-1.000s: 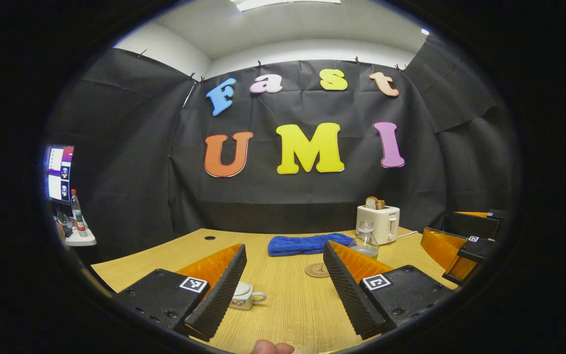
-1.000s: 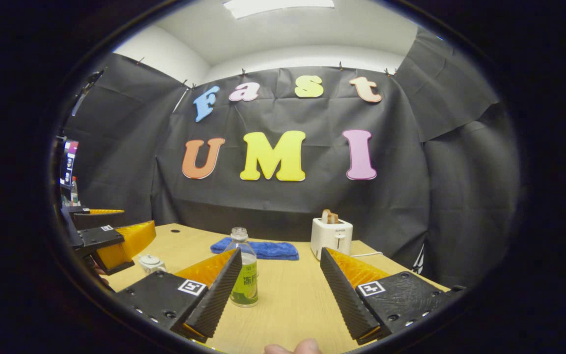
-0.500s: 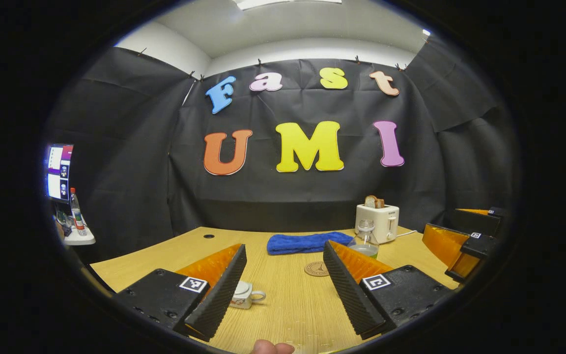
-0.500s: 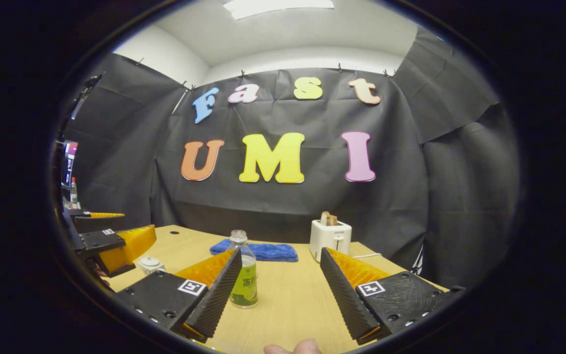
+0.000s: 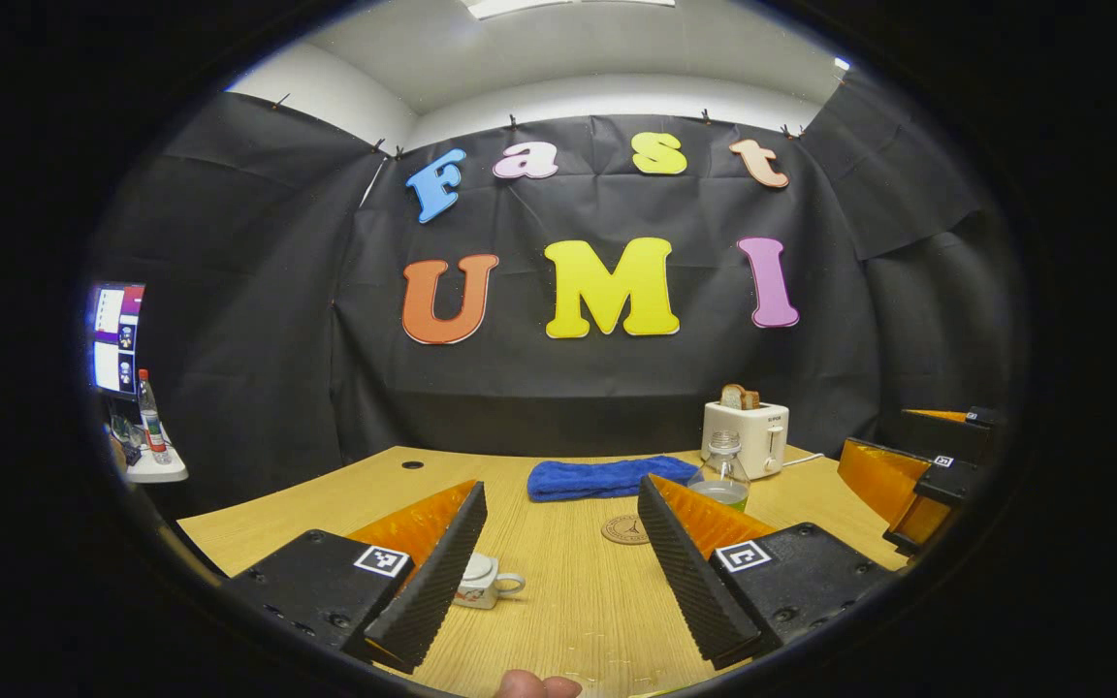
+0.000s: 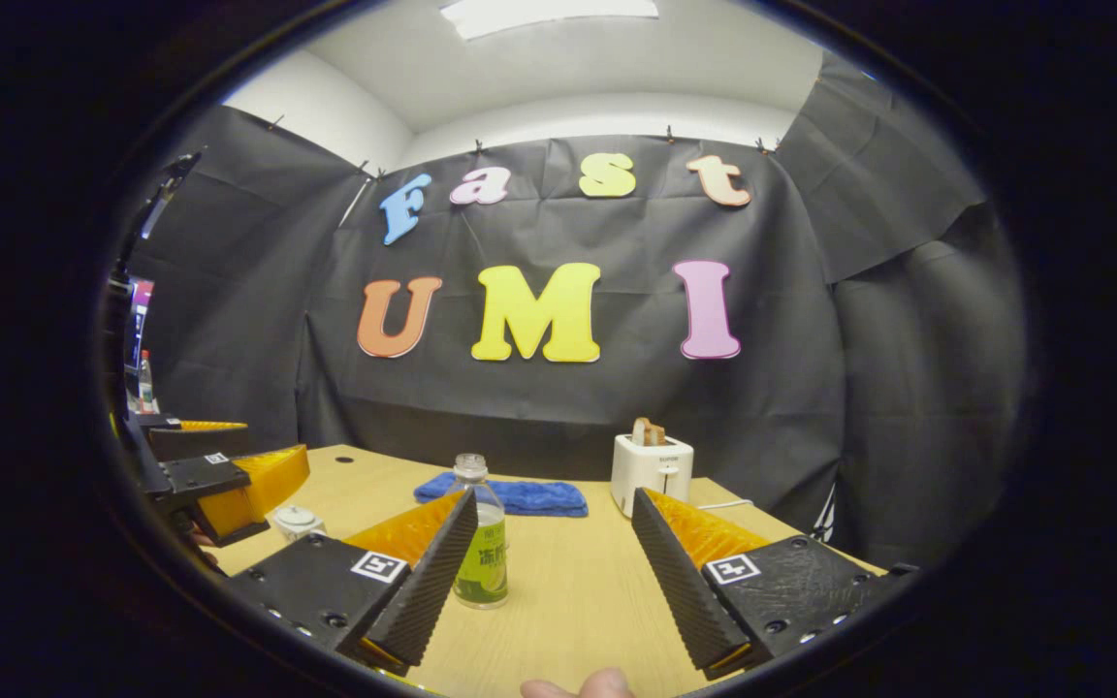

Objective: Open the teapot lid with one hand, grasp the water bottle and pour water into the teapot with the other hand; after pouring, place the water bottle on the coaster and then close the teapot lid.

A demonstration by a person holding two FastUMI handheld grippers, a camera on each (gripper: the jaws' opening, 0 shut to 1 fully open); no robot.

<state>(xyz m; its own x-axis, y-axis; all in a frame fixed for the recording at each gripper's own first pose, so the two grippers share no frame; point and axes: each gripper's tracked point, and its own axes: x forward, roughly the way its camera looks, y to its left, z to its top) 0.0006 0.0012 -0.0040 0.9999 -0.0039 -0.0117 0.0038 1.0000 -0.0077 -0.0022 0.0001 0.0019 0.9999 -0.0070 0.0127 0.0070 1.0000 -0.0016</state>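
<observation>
Beyond the teapot (image 5: pixel 483 580), which sits low on the wooden table (image 5: pixel 578 601) with its lid on and its handle to the right, the coaster (image 5: pixel 626 529) lies flat, and the water bottle (image 6: pixel 483 543) stands upright to the right of the coaster, apart from it. That spacing probably leaves each hand its own lane. The left gripper (image 5: pixel 558 572) hovers short of the teapot, fingers spread wide and holding nothing, likely lined up for the lid knob. The right gripper (image 6: pixel 554 572), equally spread and empty, faces the bottle from near, seemingly ready to close on it. No step appears started.
</observation>
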